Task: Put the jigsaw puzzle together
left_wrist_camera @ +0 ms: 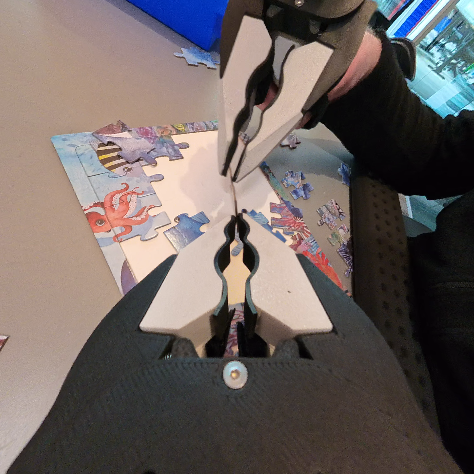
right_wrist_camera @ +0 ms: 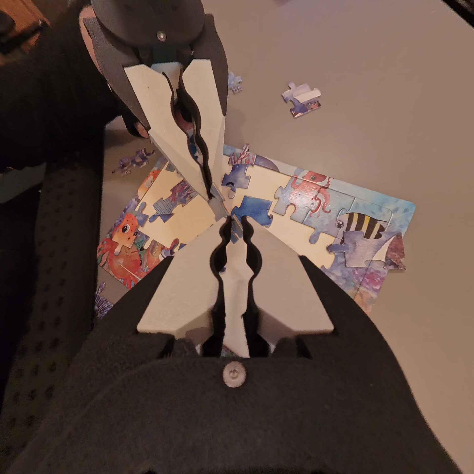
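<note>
The puzzle tray [left_wrist_camera: 195,179] lies on the grey table; it also shows in the right wrist view [right_wrist_camera: 184,225]. Octopus pieces [left_wrist_camera: 115,210] and striped fish pieces [left_wrist_camera: 110,156] are fitted along one side. One puzzle piece [left_wrist_camera: 234,195] hangs edge-on above the tray's bare middle, and both grippers hold it. My left gripper [left_wrist_camera: 237,218] is shut on its near edge. My right gripper [left_wrist_camera: 230,177] is shut on its far edge. In the right wrist view, the piece [right_wrist_camera: 218,206] sits between my right gripper [right_wrist_camera: 236,218] and my left gripper [right_wrist_camera: 210,197].
A loose blue piece [left_wrist_camera: 187,225] lies on the tray. A piece with a peeling picture layer [left_wrist_camera: 120,138] sits at the tray's corner. Several loose pieces [left_wrist_camera: 297,184] lie on the table beside the tray, one farther off [right_wrist_camera: 302,100]. A black perforated chair [left_wrist_camera: 379,256] borders the table. A blue box [left_wrist_camera: 189,20] stands behind. My left and right fingertips are right by each other.
</note>
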Demonstrator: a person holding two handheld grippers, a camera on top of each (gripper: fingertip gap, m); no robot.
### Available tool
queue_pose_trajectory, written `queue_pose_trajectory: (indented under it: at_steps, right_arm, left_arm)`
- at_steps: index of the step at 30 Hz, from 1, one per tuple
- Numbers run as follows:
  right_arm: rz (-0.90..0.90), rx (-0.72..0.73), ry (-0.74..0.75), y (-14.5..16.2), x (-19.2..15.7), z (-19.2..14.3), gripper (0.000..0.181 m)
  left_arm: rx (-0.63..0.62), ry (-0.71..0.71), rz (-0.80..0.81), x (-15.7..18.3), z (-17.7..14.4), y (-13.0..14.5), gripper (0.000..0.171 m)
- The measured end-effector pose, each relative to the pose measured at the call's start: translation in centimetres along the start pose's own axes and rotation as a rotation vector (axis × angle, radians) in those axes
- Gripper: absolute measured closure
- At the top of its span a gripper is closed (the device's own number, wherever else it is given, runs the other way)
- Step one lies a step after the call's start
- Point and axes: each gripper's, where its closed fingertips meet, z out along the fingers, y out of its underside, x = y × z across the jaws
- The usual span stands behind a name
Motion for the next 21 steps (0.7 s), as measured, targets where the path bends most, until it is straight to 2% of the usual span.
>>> queue_pose_trajectory:
  at_steps: [6,16,21]
  right_arm:
    - [0.029,-0.033,-0.07,0.5,-1.2,1.0,0.18]
    - [0.153,-0.127,-0.212,2.7,-2.7,3.8,0.181]
    - [0.199,-0.107,-0.25,2.6,-2.8,3.9,0.181]
  left_arm:
    - [-0.013,-0.011,-0.019,-0.7,-1.0,0.4,0.171]
    - [-0.195,0.017,-0.059,-0.6,-0.7,4.1,0.171]
    - [-0.176,0.029,-0.077,-0.7,-1.0,3.7,0.171]
